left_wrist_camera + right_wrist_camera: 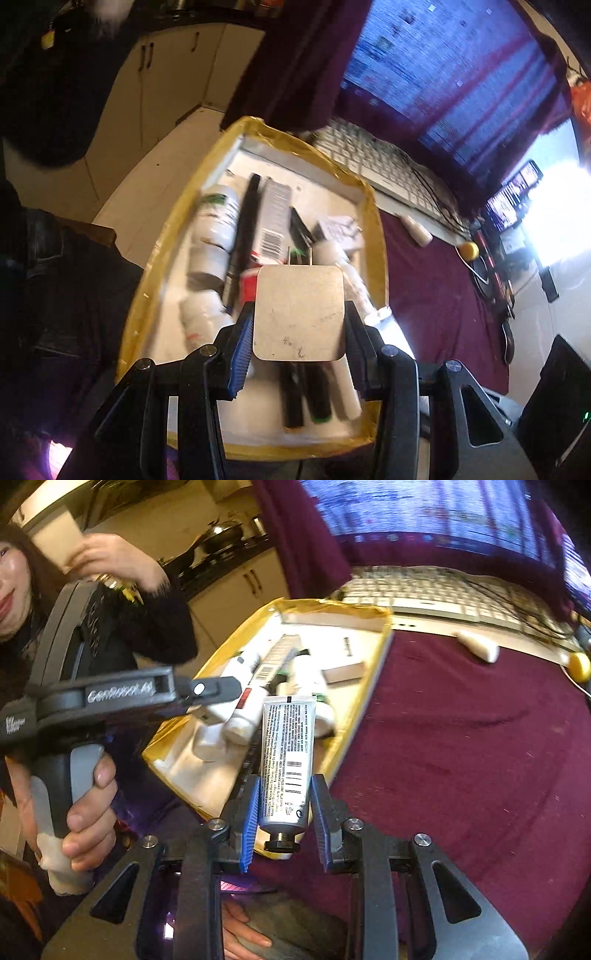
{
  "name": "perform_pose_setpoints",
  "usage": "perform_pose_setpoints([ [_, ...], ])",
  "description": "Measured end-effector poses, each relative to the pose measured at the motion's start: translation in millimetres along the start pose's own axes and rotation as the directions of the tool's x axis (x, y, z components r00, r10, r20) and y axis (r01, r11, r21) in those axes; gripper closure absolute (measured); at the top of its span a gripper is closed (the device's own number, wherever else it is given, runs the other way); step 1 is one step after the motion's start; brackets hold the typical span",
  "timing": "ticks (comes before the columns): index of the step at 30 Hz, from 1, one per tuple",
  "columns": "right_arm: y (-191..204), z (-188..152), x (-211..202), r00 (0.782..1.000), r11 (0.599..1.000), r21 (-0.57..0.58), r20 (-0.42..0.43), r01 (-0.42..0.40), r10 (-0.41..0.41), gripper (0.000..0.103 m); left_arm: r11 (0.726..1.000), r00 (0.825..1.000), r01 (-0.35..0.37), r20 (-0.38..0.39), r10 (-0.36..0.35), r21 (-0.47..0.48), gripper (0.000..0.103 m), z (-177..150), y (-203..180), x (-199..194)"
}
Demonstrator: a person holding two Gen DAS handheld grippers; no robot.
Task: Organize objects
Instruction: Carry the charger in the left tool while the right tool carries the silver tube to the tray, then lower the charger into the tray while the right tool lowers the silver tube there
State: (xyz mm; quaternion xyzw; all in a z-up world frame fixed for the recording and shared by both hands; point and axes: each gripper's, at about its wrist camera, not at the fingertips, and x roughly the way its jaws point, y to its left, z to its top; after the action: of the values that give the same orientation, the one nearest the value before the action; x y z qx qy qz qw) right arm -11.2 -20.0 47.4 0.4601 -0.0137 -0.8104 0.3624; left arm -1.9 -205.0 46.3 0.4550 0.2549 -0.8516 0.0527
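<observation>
My left gripper [299, 332] is shut on a white square charger plug [299, 314], prongs pointing away. It hangs over a yellow-rimmed tray [378, 229] that holds white bottles [216, 218], black pens [245, 221], a barcoded box and tubes. My right gripper [284, 812] is shut on a silver tube [288, 760] with a black cap toward the camera, above the near corner of the tray [369, 686]. In the right wrist view the left gripper [221, 692] is seen side-on over the tray, held by a hand [88, 812].
A maroon cloth [461, 757] covers the desk right of the tray. Behind it are a white keyboard [424, 590], a lit monitor [443, 74], a small white bottle [480, 646] and a yellow ball [578, 666]. A person sits at the left with a raised hand [107, 559].
</observation>
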Motion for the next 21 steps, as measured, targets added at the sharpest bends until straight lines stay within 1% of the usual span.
perform_pose_setpoints([
  [6, 16, 6, 19, 0.999, 0.999, -0.035, -0.027, -0.017, 0.016, 0.078, 1.000, 1.000, -0.015, 0.000, 0.015, -0.016, 0.063, 13, 16, 7],
  [10, 23, 9, 30, 0.999, 0.999, -0.052, -0.038, -0.001, -0.001, 0.078, 1.000, 1.000, -0.025, -0.014, 0.024, -0.017, 0.063, 16, 20, 16],
  [16, 21, 15, 39, 0.998, 0.999, -0.038, -0.058, 0.005, -0.008, 0.078, 0.999, 0.999, -0.039, -0.026, 0.038, -0.015, 0.063, 21, 26, 22],
  [21, 22, 18, 43, 0.998, 0.999, -0.034, -0.053, 0.012, -0.013, 0.078, 0.999, 0.998, -0.045, -0.033, 0.045, 0.000, 0.063, 25, 25, 26],
])
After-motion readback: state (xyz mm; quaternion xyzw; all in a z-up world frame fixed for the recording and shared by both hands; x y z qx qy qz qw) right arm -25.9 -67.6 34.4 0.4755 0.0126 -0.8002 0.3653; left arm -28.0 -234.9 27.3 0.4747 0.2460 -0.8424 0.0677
